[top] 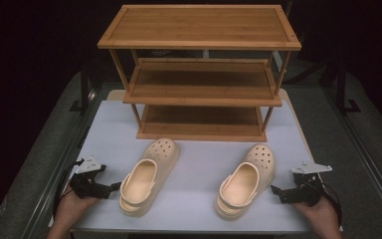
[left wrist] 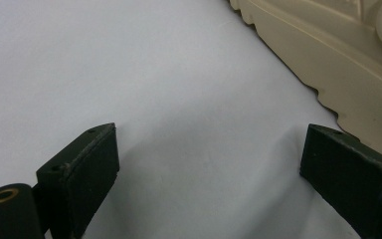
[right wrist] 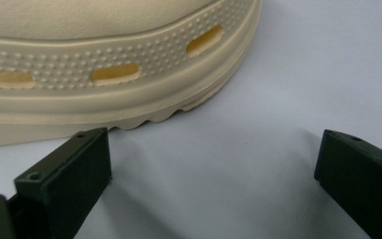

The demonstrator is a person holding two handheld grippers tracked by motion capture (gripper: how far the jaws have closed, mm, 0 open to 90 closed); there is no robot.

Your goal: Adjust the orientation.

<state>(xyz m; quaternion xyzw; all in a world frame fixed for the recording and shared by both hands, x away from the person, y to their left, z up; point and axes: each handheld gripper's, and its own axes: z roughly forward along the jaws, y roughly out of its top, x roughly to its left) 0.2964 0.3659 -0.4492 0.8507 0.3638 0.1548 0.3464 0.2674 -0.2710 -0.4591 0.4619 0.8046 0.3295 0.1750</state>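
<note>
High view, catalogued from my remote station, left to right:

1. Left gripper [top: 113, 188]: I am holding it low at the table's near left corner, jaws standing wide apart with nothing but bare table between them. It is pointing toward the left clog and sitting just beside that clog's heel without touching it.
2. Left clog [top: 146, 177]: cream, lying upright on its sole on the white table [top: 199, 164], toe with its holes pointing toward the rack. In the left gripper view its scalloped sole edge [left wrist: 328, 64] is running past the far jaw.
3. Wooden rack [top: 201, 74]: three shelves, standing at the back of the table, all shelves showing bare boards.
4. Right clog [top: 246, 179]: cream, matching the first, resting upright on its sole, well apart from its partner. In the right gripper view its dimpled side wall [right wrist: 104, 64] with slot vents is filling the upper left.
5. Right gripper [top: 277, 191]: I am keeping it at the near right corner, jaws spread wide and gripping nothing, aiming at the right clog's outer side, near it but apart.
</note>
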